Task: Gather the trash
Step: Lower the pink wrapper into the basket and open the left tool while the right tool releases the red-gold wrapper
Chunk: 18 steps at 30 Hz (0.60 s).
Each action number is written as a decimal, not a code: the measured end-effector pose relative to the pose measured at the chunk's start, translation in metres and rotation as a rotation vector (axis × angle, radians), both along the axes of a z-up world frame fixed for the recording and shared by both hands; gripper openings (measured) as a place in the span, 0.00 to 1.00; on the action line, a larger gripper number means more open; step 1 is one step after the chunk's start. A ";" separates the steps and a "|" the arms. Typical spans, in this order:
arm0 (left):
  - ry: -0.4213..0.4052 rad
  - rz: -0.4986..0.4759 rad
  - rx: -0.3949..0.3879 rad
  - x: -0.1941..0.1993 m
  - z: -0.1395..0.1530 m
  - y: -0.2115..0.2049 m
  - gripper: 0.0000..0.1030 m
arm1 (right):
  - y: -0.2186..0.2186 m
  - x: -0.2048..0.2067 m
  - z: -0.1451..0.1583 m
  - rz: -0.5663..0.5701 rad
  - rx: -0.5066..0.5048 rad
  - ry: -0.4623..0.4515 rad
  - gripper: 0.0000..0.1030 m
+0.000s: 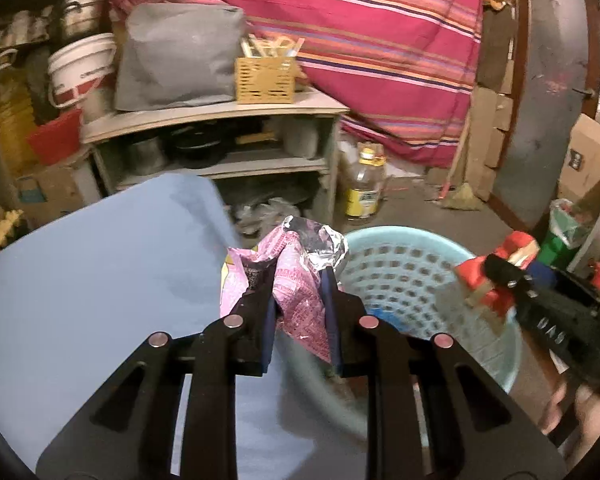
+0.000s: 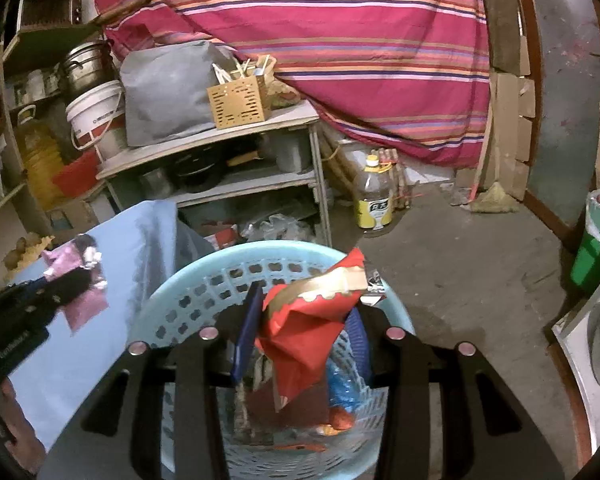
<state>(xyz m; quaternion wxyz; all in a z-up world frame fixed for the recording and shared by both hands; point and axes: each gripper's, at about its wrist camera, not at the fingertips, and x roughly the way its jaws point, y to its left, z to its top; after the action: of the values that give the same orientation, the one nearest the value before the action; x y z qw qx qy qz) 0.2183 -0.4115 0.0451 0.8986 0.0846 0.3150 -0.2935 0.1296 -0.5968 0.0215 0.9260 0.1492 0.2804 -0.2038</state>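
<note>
Both grippers grasp trash to drop it in the blue basket [image 2: 188, 304]: the left gripper [image 1: 300, 280] is clenched on a pink wrapper [image 1: 296, 280] above the blue table [image 1: 80, 280], while the right gripper [image 2: 304, 320] holds a red wrapper [image 2: 304, 332] directly over the basket.

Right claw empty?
No: in the right wrist view the right claw is shut on a red wrapper above the blue basket.

A light blue surface [image 1: 80, 272] is lying bare at the left. Beside it, a pale blue basket [image 2: 188, 292] is holding wrappers. On the concrete floor [image 2: 460, 264] a yellow-labelled bottle [image 2: 374, 196] is standing upright near a wooden shelf [image 1: 220, 114].
</note>
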 end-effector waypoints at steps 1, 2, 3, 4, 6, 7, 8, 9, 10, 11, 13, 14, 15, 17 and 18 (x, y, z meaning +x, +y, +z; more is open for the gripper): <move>-0.002 -0.009 0.000 -0.002 -0.002 -0.008 0.20 | -0.003 0.000 0.000 -0.004 0.003 -0.001 0.40; -0.002 -0.018 0.003 -0.004 -0.003 -0.014 0.20 | -0.006 -0.002 -0.001 -0.011 0.007 -0.001 0.40; -0.001 -0.029 0.007 -0.005 -0.007 -0.023 0.20 | -0.009 -0.003 -0.001 -0.015 0.008 0.000 0.40; 0.004 -0.034 0.007 -0.005 -0.009 -0.028 0.20 | -0.012 -0.004 -0.002 -0.023 0.011 0.002 0.40; 0.022 -0.045 0.004 -0.005 -0.014 -0.037 0.21 | -0.016 -0.007 -0.003 -0.033 0.018 0.001 0.39; 0.031 -0.048 0.003 -0.004 -0.017 -0.041 0.24 | -0.018 -0.007 -0.003 -0.035 0.020 0.001 0.39; 0.037 -0.045 0.004 -0.003 -0.020 -0.043 0.29 | -0.020 -0.008 -0.003 -0.039 0.022 0.001 0.39; 0.039 -0.039 0.002 -0.002 -0.021 -0.044 0.41 | -0.022 -0.009 -0.004 -0.042 0.025 0.001 0.39; 0.037 -0.029 -0.003 -0.002 -0.021 -0.044 0.48 | -0.023 -0.009 -0.005 -0.044 0.026 0.002 0.39; 0.035 -0.030 -0.006 -0.002 -0.021 -0.043 0.50 | -0.024 -0.009 -0.005 -0.045 0.029 0.003 0.39; 0.032 -0.036 -0.005 -0.003 -0.020 -0.043 0.60 | -0.026 -0.009 -0.006 -0.046 0.032 0.005 0.40; 0.029 -0.032 -0.001 -0.004 -0.020 -0.042 0.63 | -0.027 -0.008 -0.006 -0.046 0.033 0.006 0.40; 0.016 -0.022 0.003 -0.005 -0.019 -0.039 0.68 | -0.027 -0.008 -0.007 -0.045 0.035 0.006 0.40; -0.013 -0.001 0.004 -0.007 -0.014 -0.030 0.73 | -0.026 -0.007 -0.006 -0.038 0.034 0.005 0.40; -0.028 0.011 0.008 -0.008 -0.011 -0.024 0.77 | -0.025 -0.006 -0.006 -0.032 0.029 0.006 0.40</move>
<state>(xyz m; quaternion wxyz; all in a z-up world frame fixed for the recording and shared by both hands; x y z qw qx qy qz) 0.2106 -0.4357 0.0340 0.9042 0.0903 0.3041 -0.2860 0.1237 -0.6221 0.0153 0.9195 0.1667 0.2837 -0.2151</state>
